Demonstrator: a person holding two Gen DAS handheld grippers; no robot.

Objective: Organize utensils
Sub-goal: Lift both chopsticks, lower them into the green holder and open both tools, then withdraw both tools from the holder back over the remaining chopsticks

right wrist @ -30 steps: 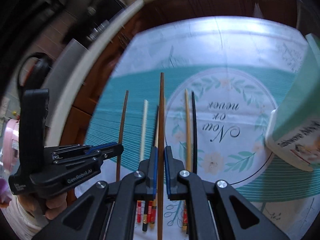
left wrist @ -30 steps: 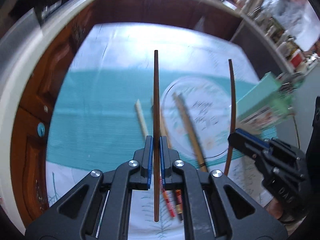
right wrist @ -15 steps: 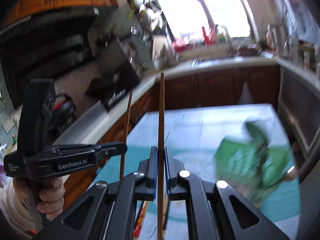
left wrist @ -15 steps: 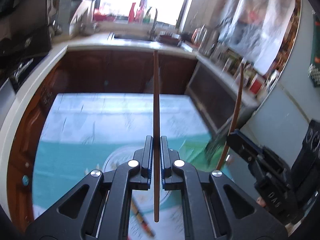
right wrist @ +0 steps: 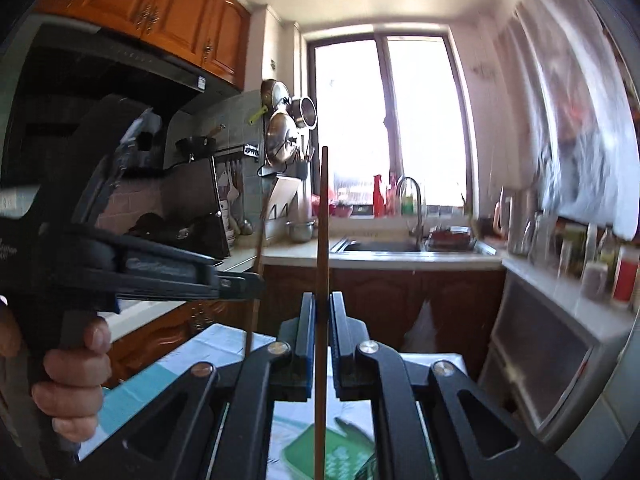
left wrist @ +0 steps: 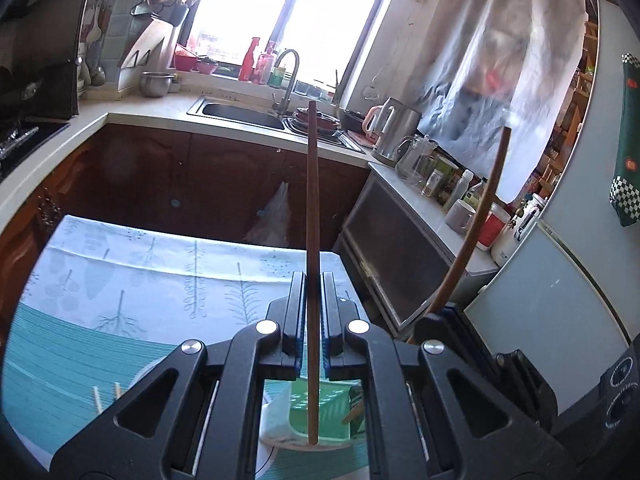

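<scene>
My left gripper [left wrist: 313,280] is shut on a dark brown chopstick [left wrist: 312,200], which stands upright between its blue pads. Just to its right, my right gripper [left wrist: 430,322] grips a second brown chopstick [left wrist: 484,208] that leans up and to the right. In the right wrist view that gripper [right wrist: 322,300] is shut on its chopstick [right wrist: 322,240]. The left gripper [right wrist: 252,280] is at the left with its stick [right wrist: 256,260], held by a hand [right wrist: 72,380]. A green and white utensil holder [left wrist: 334,404] sits below both grippers on the table.
A patterned white and teal tablecloth [left wrist: 120,280] covers the table, with two pale chopstick ends [left wrist: 96,396] at the lower left. Behind are the wooden cabinets, a sink with a tap [left wrist: 240,110], a kettle [left wrist: 394,128], mugs and bottles on a side counter [left wrist: 460,208], and a fridge [left wrist: 580,260].
Both grippers have lifted off the table and tilted upward, each still holding its chopstick. The views swung from the tablecloth and loose chopsticks to the kitchen beyond.
</scene>
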